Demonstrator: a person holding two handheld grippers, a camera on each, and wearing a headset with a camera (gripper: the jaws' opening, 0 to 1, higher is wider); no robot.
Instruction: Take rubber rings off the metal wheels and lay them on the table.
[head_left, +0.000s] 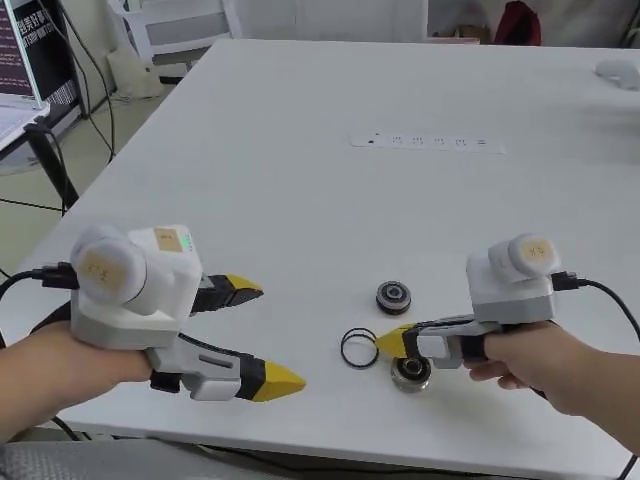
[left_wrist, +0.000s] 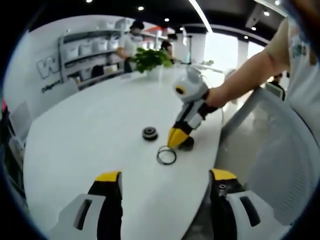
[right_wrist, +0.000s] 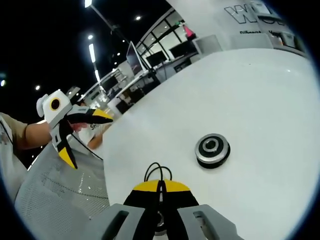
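Metal wheels (head_left: 393, 296) number two beside loose rubber rings (head_left: 343, 349); left claw (head_left: 281, 336) spread, right claw (head_left: 385, 343) pressed together.

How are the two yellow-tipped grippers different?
The left gripper has jaws spread wide; the right gripper has them shut. The left gripper is away from the parts; the right gripper's tips sit beside the black rubber ring and a round metal wheel. Both have yellow tips.

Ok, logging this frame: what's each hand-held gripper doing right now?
Left hand-held gripper: open, empty.
Right hand-held gripper: closed; whether it grips anything cannot be told.
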